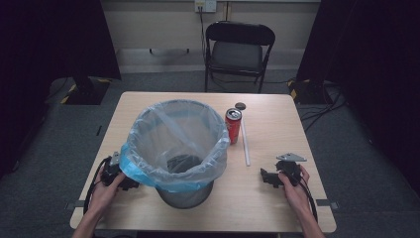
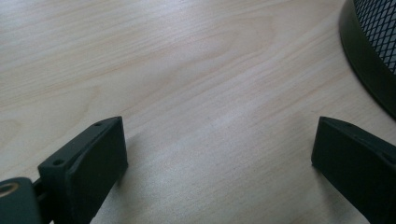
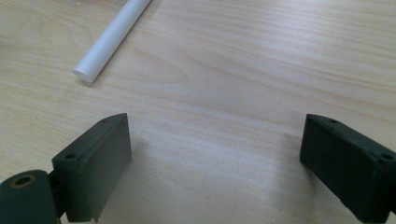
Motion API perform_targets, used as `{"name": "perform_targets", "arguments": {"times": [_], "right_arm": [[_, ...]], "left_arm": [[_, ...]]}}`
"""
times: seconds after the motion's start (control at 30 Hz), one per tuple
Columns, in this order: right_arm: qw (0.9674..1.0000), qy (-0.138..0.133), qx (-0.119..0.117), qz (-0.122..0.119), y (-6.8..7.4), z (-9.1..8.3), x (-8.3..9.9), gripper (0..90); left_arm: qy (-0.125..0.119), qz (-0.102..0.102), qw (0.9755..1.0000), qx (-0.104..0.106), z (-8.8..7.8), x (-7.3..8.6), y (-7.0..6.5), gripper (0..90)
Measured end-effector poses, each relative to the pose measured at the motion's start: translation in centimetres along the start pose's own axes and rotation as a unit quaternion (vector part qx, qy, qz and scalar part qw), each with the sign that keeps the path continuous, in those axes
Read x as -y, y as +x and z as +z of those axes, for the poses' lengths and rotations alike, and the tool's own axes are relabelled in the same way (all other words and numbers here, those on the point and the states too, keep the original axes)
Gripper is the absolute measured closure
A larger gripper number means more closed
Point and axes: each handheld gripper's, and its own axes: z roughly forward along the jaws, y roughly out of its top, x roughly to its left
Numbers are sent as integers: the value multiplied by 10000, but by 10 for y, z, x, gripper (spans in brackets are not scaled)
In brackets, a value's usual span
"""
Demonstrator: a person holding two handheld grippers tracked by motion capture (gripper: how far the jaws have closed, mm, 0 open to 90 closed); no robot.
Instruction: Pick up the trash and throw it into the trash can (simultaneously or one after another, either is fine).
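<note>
High view. Wooden table (image 1: 277, 198) bearing a black mesh wastebasket (image 1: 183, 196) lined with a clear plastic bag (image 1: 173, 134), bag rim folded outward over the basket's edge, a bluish fold at its left. Right of the basket, a red drink can (image 1: 233, 125), upright, top showing silver; just beside it, a thin white rod (image 1: 244, 141) lying lengthwise, pointing away from the person. Behind the can, a small dark round lid (image 1: 240, 105). Left gripper (image 1: 130, 185) held low at the table's near left, close against the basket's side. Right gripper (image 1: 265, 177) held at the near right, pointing left, well apart from can and rod; grey plate on top. Black folding chair (image 1: 237, 49) beyond the table.

Left gripper view. Two black jaws spread wide over bare wood, nothing between them. Basket's dark base ring and mesh wall (image 2: 371, 51) at upper right, near the right-hand jaw.

Right gripper view. Jaws likewise wide apart, empty, bare wood between. Near end of the white rod (image 3: 105, 46) at upper left: round, matte, plain flat end, lying ahead of the left-hand jaw and apart from it.
</note>
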Motion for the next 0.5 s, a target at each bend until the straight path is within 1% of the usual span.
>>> {"name": "perform_targets", "arguments": {"times": [0.2, 0.27, 0.3, 0.37, 0.43, 0.5], "right_arm": [[10000, 8, -6, -3, 0, 0, 0, 90], [9999, -43, -72, -72, 0, -1, 0, 140], [9999, -39, -76, -66, 0, -1, -1, 171], [9999, -105, 26, -51, 1, -4, -1, 271], [9996, -171, 121, -186, 1, -6, -3, 244], [9995, -269, 60, -158, -1, -9, -4, 251]], "left_arm": [[2, 1, 10000, 1, 0, 0, 0, 28], [2, 0, 10000, -3, 0, 0, 0, 28], [0, -9, 10000, -10, 0, 0, 0, 28], [0, -35, 10000, 2, 0, 0, -1, 29], [-2, -45, 10000, 7, 0, 0, -1, 29], [-2, -46, 10000, 8, 0, 0, -1, 29]]}}
